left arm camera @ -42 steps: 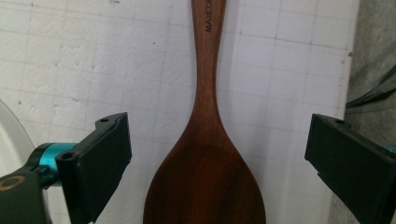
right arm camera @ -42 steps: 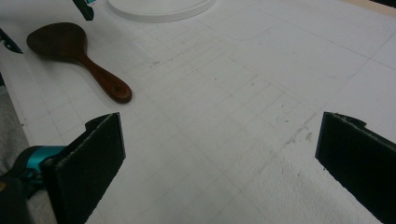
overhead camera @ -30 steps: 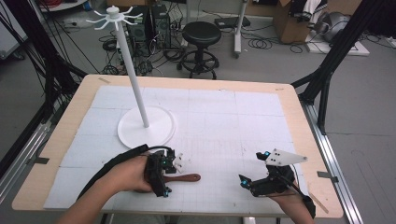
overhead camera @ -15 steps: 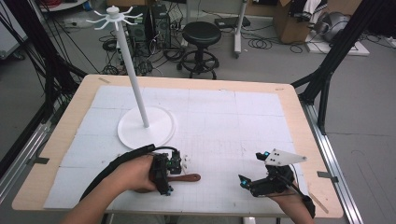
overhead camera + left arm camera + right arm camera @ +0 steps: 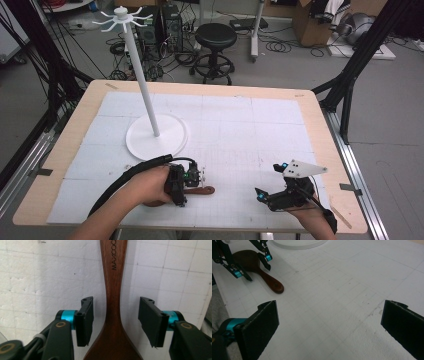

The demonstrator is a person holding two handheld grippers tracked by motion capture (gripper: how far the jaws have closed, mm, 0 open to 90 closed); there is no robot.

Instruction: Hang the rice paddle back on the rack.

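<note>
The left gripper (image 5: 115,320) holds its jaws wide around the neck of the dark brown wooden spoon (image 5: 113,302) lying on the desk, probably to grasp it; the right gripper (image 5: 329,325) waits aside, wide too.

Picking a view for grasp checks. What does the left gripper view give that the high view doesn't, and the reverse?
Left gripper view alone: the MAXCOOK lettering on the handle, and the clear gap between each open jaw and the wooden spoon.

High view alone: the white stand, its round base, the right gripper and the stool.

Both: the left gripper straddling the spoon on the white gridded mat.
</note>
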